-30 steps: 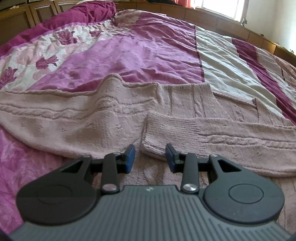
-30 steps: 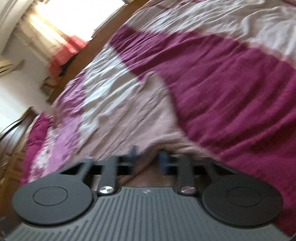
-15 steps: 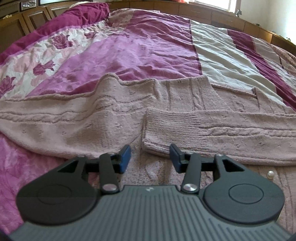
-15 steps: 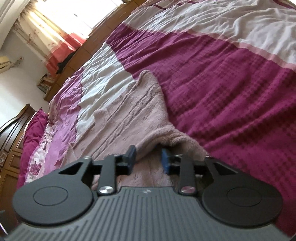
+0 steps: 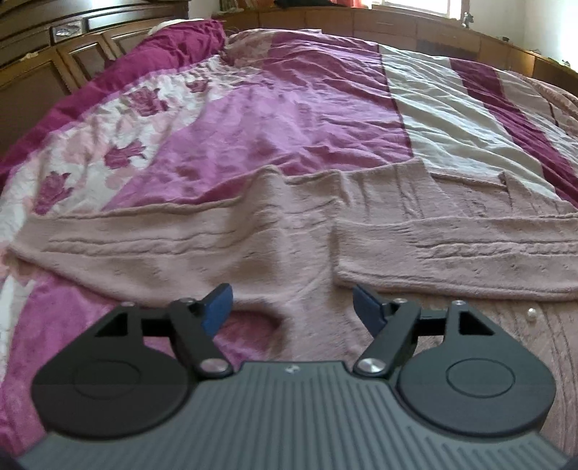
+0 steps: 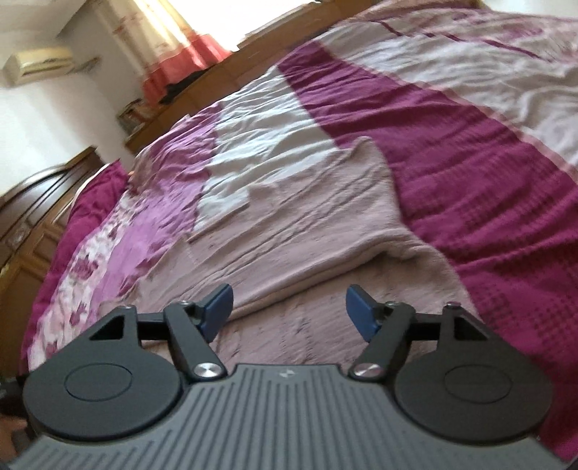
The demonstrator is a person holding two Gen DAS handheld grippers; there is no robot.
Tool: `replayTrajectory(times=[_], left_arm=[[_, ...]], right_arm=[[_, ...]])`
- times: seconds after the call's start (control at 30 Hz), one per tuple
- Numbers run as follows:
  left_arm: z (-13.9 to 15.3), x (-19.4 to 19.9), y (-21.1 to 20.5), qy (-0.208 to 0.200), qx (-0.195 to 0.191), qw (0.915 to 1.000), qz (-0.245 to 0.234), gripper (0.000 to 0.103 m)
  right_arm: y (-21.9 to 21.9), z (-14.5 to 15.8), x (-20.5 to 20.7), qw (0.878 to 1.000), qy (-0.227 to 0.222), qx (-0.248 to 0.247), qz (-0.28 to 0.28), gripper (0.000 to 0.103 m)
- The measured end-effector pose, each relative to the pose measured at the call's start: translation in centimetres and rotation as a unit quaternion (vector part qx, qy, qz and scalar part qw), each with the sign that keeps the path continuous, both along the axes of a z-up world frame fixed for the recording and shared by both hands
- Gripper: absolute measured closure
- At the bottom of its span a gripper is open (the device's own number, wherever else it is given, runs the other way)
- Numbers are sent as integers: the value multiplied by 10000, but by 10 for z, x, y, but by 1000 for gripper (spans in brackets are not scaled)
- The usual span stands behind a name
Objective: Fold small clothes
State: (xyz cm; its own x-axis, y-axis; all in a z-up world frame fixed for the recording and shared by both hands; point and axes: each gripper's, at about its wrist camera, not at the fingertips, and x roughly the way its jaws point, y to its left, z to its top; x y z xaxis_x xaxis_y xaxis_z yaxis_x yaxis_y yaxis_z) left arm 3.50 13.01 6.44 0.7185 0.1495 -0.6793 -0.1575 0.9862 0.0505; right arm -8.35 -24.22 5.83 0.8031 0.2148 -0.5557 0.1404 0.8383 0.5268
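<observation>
Sunlight from a window (image 5: 404,3) at the far side falls over a wide bed (image 5: 296,108) covered in a patchwork spread of magenta, pale grey and rose-print panels, with dark wooden panelling (image 5: 43,68) along its far-left edge. On this bed, toward the near edge, I see the pink knitted cardigan (image 5: 253,249) lying flat, its body stretched across the left wrist view. One sleeve (image 5: 451,260) is folded over the body from the right, its cuff end near the middle. A small pearl button (image 5: 531,311) shows on the front panel at the near right.

My left gripper (image 5: 292,307) hovers just above the knit with its blue pads spread wide; its jaws have just been opening, and nothing is caught between them, only the fabric lying below.

From the right wrist view, my right gripper (image 6: 288,311) is likewise spread wide, having just been opening, with nothing gripped. Beyond it the cardigan (image 6: 289,224) runs away toward the far edge, a soft fold (image 6: 408,249) rising at its right border against the dark magenta panel (image 6: 487,180). On the wall beyond I see an air conditioner (image 6: 36,63) and a red-hemmed curtain (image 6: 180,61).
</observation>
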Motion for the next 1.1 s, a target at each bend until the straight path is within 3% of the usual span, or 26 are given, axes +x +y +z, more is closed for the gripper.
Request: replayTrajectory(times=[0.33, 0.67, 0.87, 1.1], left_arm=[[8, -18, 48, -31, -188, 9981, 591, 28], [6, -19, 100, -135, -520, 9919, 1151, 28], [3, -18, 131, -225, -766, 9849, 1533, 28], [-6, -13, 168, -339, -1285, 9692, 2071, 28]], right_arm=[[38, 6, -15, 9962, -61, -710, 508, 17], [47, -7, -14, 9914, 159, -1212, 463, 14], [48, -14, -11, 9895, 304, -1344, 446, 13], [50, -21, -7, 9886, 415, -1384, 432, 12]])
